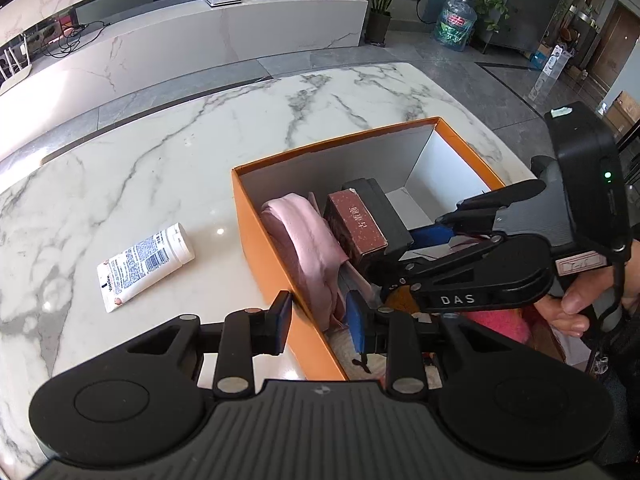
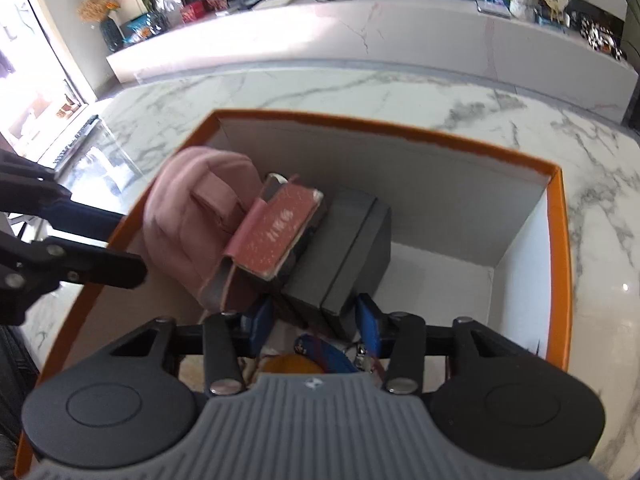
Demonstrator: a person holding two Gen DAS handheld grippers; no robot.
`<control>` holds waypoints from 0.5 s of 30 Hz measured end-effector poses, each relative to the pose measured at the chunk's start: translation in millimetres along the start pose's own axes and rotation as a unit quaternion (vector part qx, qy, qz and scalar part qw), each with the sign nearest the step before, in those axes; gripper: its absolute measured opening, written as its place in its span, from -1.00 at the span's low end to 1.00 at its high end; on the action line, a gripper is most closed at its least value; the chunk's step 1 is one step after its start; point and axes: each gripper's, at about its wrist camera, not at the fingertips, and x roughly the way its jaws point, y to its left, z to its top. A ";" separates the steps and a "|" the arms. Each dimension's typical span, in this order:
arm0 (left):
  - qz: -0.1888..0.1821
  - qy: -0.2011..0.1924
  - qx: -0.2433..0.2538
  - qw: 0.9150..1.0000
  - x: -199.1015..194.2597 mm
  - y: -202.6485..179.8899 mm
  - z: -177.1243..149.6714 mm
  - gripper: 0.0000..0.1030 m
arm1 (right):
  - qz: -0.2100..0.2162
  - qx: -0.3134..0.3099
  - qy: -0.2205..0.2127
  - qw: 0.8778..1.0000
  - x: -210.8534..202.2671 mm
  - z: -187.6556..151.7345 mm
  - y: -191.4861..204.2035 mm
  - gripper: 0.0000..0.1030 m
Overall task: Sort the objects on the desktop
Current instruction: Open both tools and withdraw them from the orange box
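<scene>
Left wrist view: marble counter (image 1: 168, 160) w/ orange box (image 1: 262, 240), lid off, near right edge. Inside box: pink cloth (image 1: 308, 248) along left wall, dark red booklet (image 1: 356, 228) leaning on black case (image 1: 384, 212), far end of box showing bare white floor. White lotion tube (image 1: 146, 264) flat on counter, left of box, apart from it, cap end pointing toward box. Left tool (image 1: 320, 320) straddling box's left wall at near end: one finger outside over counter, other inside by pink cloth; jaws partly apart, nothing gripped; can't tell if pads touch wall. Right tool (image 1: 436, 236) reaching into box from right side, hand (image 1: 576, 308) on its grip at right edge of frame.

Right wrist view (somewhat blurred): right tool (image 2: 316, 320) down inside box (image 2: 558, 240), blue pads either side of near corner of black case (image 2: 352, 248), gap visible, nothing clenched. Red booklet (image 2: 280, 228) tilted betw pink cloth (image 2: 188, 216) & case. Small items under tool (orange, blue/red) too hidden to ID. Left tool (image 2: 92, 248) over box's left rim.
</scene>
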 end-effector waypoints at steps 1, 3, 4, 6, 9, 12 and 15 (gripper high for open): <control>0.000 -0.003 -0.002 1.000 -0.2 0.5 -1.0 -0.35 | -0.008 -0.005 0.001 1.000 1.4 0.2 2.4 -0.19; 0.000 -0.009 -0.006 1.000 -1.1 1.5 -3.0 -0.35 | -0.018 -0.019 0.001 1.000 1.6 -0.8 7.2 -0.19; -0.001 -0.012 -0.009 1.000 -1.7 2.4 -3.8 -0.35 | -0.019 -0.020 0.001 1.000 1.2 -1.3 7.7 -0.18; -0.006 -0.017 -0.018 1.000 -2.5 5.3 -5.3 -0.35 | -0.016 -0.019 0.004 1.000 -0.6 -2.6 7.6 -0.14; -0.015 -0.027 -0.027 0.999 -5.5 9.3 -7.8 -0.35 | -0.017 -0.017 0.006 1.000 -3.3 -4.0 8.4 -0.08; -0.015 -0.046 -0.036 0.998 -13.4 12.6 -10.6 -0.35 | -0.023 -0.018 0.003 1.000 -8.7 -5.2 11.9 0.08; -0.019 -0.066 -0.049 0.996 -25.1 17.1 -15.7 -0.35 | -0.032 -0.020 -0.003 0.999 -15.5 -7.4 15.7 0.17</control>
